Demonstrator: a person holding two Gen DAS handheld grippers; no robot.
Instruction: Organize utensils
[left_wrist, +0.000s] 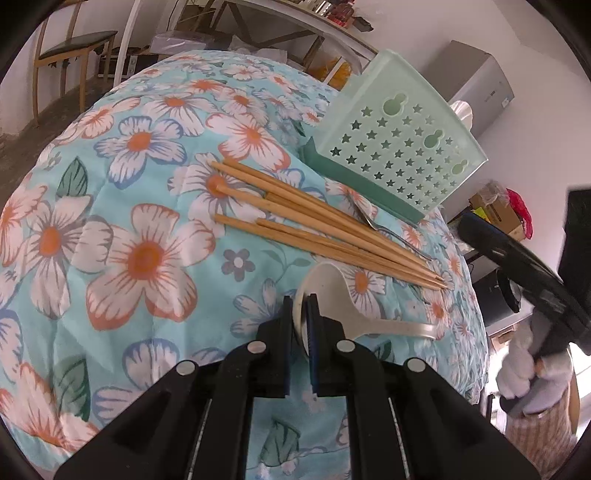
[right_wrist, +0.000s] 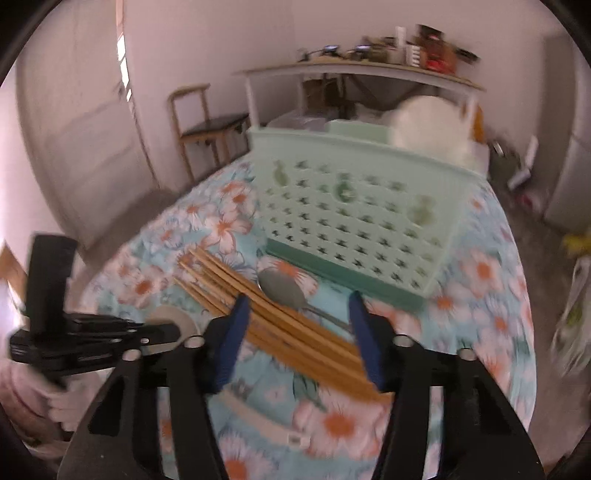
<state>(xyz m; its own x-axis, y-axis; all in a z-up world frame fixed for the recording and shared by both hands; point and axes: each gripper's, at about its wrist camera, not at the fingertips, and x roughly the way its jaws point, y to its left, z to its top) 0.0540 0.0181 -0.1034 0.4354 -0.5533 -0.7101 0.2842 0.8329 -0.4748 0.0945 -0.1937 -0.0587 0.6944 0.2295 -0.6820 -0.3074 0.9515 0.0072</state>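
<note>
While the left tongs (left_wrist: 300, 332) pinch the rim of a cream plastic spoon's (left_wrist: 332, 291) bowl, their two black fingers are pressed almost together on it, and the spoon's handle runs off to the right over the floral cloth (left_wrist: 147, 206) that covers the tabletop. Seen from the right wrist, the right tongs (right_wrist: 301, 332) stand spread, blue pads apart with nothing clamped; they hang above the narrow ends of the chopsticks, and that view is smeared by motion. Off to the right edge of the left wrist view, a hand in a white glove (left_wrist: 524, 369) grips the black handle of those right tongs. Just past the cream spoon lies a bundle of wooden chopsticks (left_wrist: 325, 229), side by side and roughly parallel, thick ends toward the left and points fanning close together at the right. Beside them, on their far side, rests a metal spoon (left_wrist: 364, 214), its bowl near the base of the holder and its thin handle trailing along the chopsticks. Farther back stands a pale green utensil holder (left_wrist: 399, 136) with star-shaped cutouts in its wall, set on a darker green drip tray (left_wrist: 354, 181). Beyond the tabletop, a wooden chair (left_wrist: 70, 48) stands by the wall.
</note>
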